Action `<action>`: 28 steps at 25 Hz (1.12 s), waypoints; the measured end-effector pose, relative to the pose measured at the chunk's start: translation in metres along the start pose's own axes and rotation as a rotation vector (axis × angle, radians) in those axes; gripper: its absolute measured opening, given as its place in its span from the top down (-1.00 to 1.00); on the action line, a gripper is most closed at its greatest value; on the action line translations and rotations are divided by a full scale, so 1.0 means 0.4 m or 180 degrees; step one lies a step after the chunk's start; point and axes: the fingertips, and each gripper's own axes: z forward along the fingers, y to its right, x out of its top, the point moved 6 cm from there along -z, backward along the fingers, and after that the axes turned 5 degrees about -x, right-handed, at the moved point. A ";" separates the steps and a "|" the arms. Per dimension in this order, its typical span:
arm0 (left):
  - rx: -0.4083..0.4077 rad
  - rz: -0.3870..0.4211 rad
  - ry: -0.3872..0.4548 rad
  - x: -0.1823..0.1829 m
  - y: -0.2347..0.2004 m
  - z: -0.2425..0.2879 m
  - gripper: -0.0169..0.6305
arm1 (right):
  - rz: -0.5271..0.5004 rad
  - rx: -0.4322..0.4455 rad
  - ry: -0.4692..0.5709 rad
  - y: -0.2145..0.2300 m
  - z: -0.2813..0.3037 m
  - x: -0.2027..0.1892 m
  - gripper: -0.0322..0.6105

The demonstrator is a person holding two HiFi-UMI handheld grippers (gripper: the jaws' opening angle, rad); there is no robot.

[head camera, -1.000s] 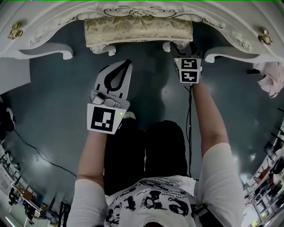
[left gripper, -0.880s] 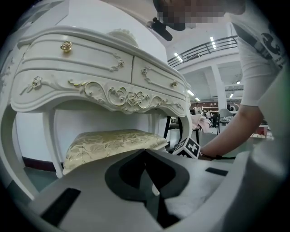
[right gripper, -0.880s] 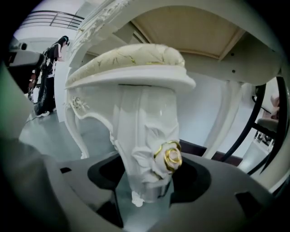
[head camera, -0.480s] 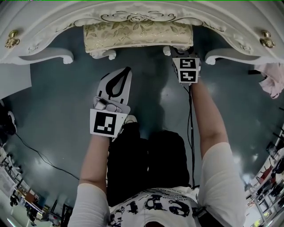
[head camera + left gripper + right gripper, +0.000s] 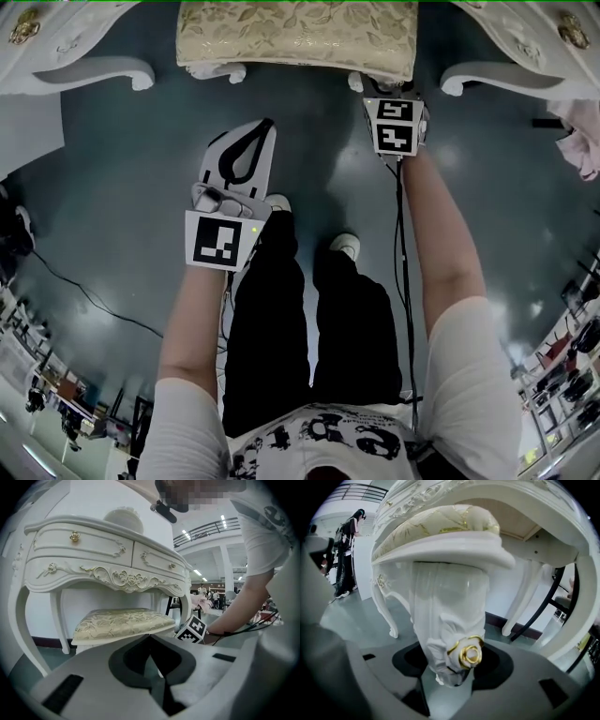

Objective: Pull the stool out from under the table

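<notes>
The white stool with its gold-patterned cushion stands at the top of the head view, between the white table's curved legs. My right gripper reaches to the stool's near right leg. In the right gripper view that carved leg, with a gold rose on it, fills the gap between the jaws. My right gripper has just been closing and is shut on the leg. My left gripper hovers above the floor in front of the stool, touching nothing. Its tips meet in the left gripper view, my left gripper shut and empty, the cushion ahead.
The person's legs and white shoes stand just behind the grippers. A black cable runs over the dark floor at the left. A pink cloth lies at the right edge. The table's right leg curves beside the right gripper.
The stool has come out from under the table with the right gripper, so more of the cushion shows. The left gripper moved back alongside. The person's feet have stepped back.
</notes>
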 end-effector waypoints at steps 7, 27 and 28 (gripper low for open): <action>0.0061 -0.0139 0.0031 0.008 0.104 -0.094 0.90 | -0.0062 0.0136 -0.0205 -0.054 -0.147 -0.123 0.06; 0.0121 -0.0522 -0.0167 -0.048 0.313 -0.281 0.90 | -0.0401 0.0610 -0.0532 -0.155 -0.424 -0.323 0.06; 0.0097 -0.0506 -0.0197 -0.055 0.317 -0.292 0.90 | -0.0400 0.0628 -0.0546 -0.164 -0.438 -0.333 0.06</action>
